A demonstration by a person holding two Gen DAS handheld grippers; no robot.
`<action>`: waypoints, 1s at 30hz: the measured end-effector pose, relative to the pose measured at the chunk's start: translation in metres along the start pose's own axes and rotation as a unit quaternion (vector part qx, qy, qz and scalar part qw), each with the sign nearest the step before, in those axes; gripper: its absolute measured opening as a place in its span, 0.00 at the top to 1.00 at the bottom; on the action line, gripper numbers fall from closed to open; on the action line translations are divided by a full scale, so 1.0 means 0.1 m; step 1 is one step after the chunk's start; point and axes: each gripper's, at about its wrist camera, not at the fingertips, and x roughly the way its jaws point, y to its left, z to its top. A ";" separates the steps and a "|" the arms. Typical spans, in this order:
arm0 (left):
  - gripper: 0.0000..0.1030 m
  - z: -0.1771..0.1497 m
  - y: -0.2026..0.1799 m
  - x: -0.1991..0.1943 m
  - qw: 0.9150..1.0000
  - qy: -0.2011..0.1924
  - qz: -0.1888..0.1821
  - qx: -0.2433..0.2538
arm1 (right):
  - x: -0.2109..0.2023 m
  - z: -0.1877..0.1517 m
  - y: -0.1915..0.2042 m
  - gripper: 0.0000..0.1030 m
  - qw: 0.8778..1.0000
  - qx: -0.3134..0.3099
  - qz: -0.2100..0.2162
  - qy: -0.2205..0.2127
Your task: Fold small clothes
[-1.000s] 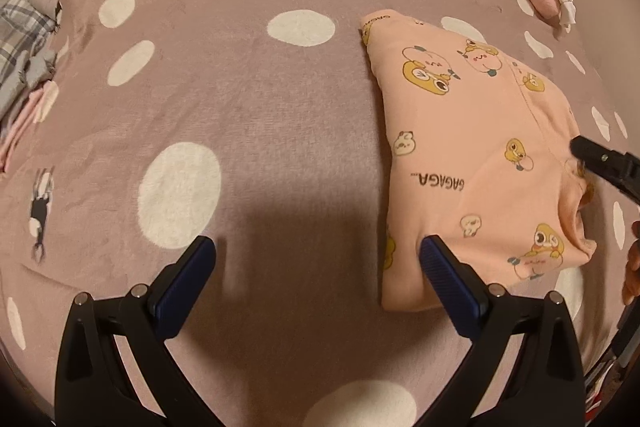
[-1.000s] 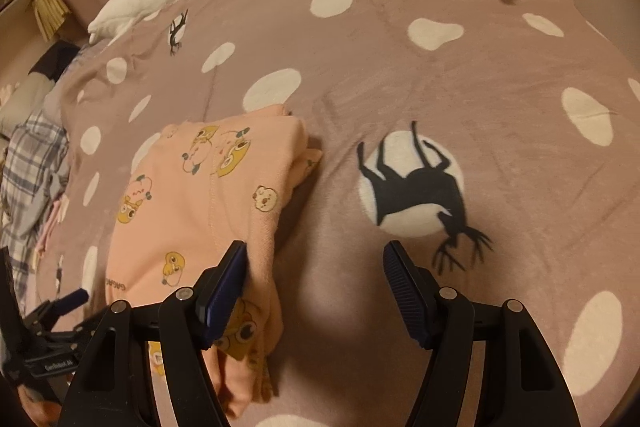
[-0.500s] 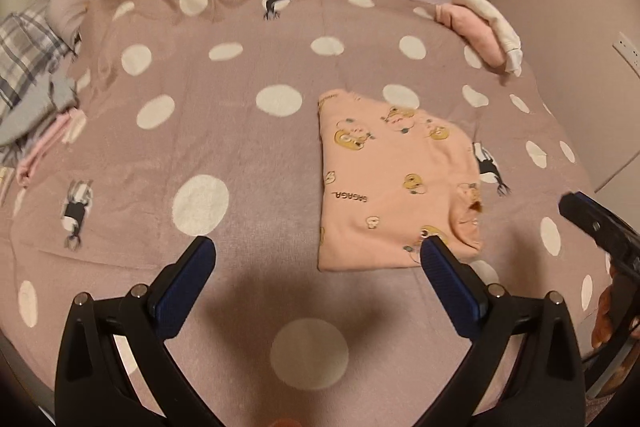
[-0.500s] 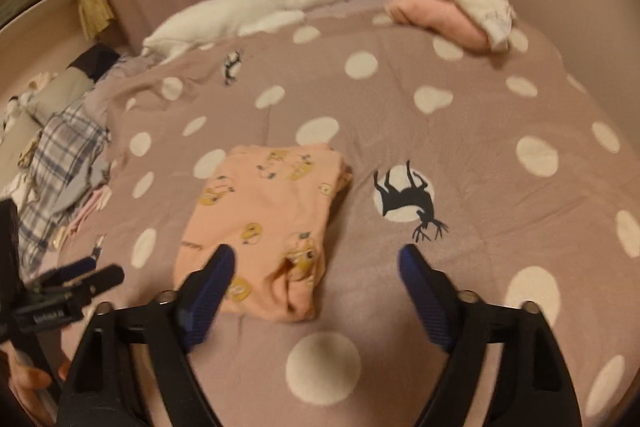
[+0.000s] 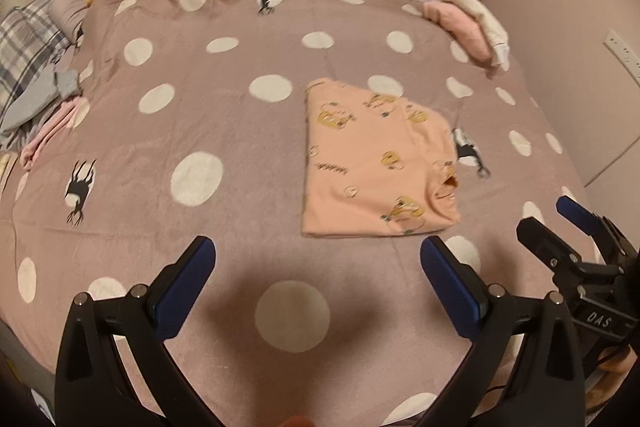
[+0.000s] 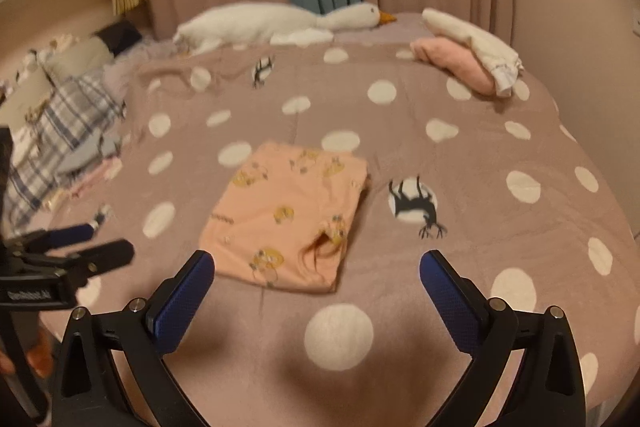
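Note:
A small peach garment with yellow cartoon prints (image 5: 372,163) lies folded into a flat rectangle on the mauve polka-dot bedspread (image 5: 224,115); it also shows in the right wrist view (image 6: 288,211). My left gripper (image 5: 318,271) is open and empty, held above the bed in front of the garment. My right gripper (image 6: 316,277) is open and empty, also short of the garment's near edge. The right gripper shows at the right edge of the left wrist view (image 5: 560,227), and the left gripper at the left edge of the right wrist view (image 6: 90,241).
A white goose plush (image 6: 280,23) lies along the far edge of the bed. Folded pink and white clothes (image 6: 472,61) sit at the far right. A pile of plaid, grey and pink clothes (image 5: 32,75) lies at the left. A wall (image 5: 568,27) stands to the right.
Both grippers have pulled back and up from the folded garment, which stays flat on the bed. Much more of the bed and room is now in view.

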 end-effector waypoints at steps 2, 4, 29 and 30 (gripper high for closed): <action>0.00 -0.03 0.02 0.00 1.000 0.003 0.010 -0.003 | 0.00 -0.05 0.03 0.01 1.000 0.003 0.005 0.001; 0.00 -0.06 0.03 0.01 1.000 0.007 0.022 -0.003 | -0.02 -0.08 0.05 0.01 1.000 0.009 0.008 -0.001; 0.00 -0.05 -0.05 -0.05 0.999 0.007 0.027 0.016 | -0.08 -0.08 0.14 0.01 1.000 0.005 0.014 -0.004; 0.00 -0.05 -0.06 -0.05 0.999 0.006 0.027 0.017 | -0.08 -0.08 0.15 0.01 1.000 0.004 0.014 -0.004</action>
